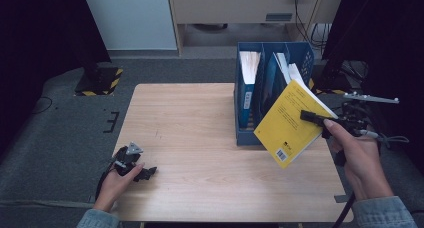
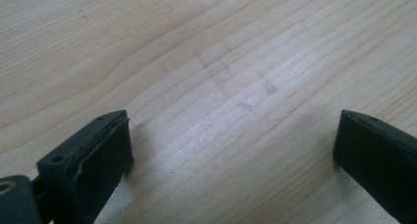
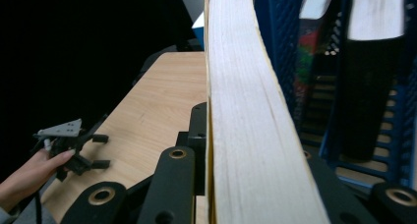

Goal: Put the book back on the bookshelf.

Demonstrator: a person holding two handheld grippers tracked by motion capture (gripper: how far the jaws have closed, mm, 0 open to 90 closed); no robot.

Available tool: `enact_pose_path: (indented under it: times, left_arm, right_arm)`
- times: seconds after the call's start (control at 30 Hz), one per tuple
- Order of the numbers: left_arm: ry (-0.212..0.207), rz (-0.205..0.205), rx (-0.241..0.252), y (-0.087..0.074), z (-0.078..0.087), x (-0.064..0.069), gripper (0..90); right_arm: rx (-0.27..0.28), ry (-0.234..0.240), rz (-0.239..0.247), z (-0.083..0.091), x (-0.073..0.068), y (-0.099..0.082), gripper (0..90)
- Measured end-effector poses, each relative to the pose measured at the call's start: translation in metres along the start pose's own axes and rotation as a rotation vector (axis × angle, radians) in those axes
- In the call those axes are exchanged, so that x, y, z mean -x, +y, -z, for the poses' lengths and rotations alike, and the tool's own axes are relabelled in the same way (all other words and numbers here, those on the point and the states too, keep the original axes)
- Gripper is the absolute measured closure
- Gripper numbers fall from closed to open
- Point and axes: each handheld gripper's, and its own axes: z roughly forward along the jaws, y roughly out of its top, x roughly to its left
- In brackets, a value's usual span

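Wooden table point(image 1: 200, 138), right edge: the right gripper point(image 1: 315, 118) pinches a yellow book point(image 1: 290, 125) by its fore-edge; stiffish, fairly heavy, better gripped near the spine. Left gripper point(image 1: 140, 172) rests spread.

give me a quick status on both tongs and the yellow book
Right tongs shut on yellow book, held tilted in the air beside blue file rack. Left tongs open, resting on table. Rack slots already hold books.
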Motion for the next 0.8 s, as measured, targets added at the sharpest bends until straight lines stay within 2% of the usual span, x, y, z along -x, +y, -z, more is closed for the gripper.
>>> enact_pose_path:
  times: [0.17, 0.3, 0.33, 0.53, 0.57, 0.7, 0.8]
  left_arm:
    - [0.000, 0.000, 0.001, 0.000, 0.000, 0.000, 0.5]
    - [0.000, 0.000, 0.000, 0.000, 0.000, 0.000, 0.4]
    - [0.000, 0.001, 0.000, 0.000, 0.000, 0.000, 0.4]
    - [0.001, 0.000, 0.000, 0.000, 0.000, 0.000, 0.3]
    - [0.000, 0.001, 0.001, 0.000, 0.000, 0.000, 0.3]
    - [0.001, 0.001, 0.001, 0.000, 0.000, 0.000, 0.2]
    - [0.001, 0.000, 0.001, 0.000, 0.000, 0.000, 0.2]
  right_arm:
    - [0.022, -0.007, -0.014, 0.007, 0.005, 0.004, 75.1]
    - [0.039, -0.037, -0.030, 0.013, 0.011, 0.008, 75.1]
    - [0.042, -0.057, -0.036, 0.013, 0.016, 0.010, 75.1]
    - [0.047, -0.110, -0.063, 0.011, 0.029, 0.014, 75.1]
    - [0.047, -0.110, -0.063, 0.011, 0.029, 0.014, 75.1]
    - [0.047, -0.162, -0.073, 0.007, 0.035, 0.015, 75.1]
    - [0.046, -0.175, -0.075, 0.004, 0.036, 0.016, 75.1]
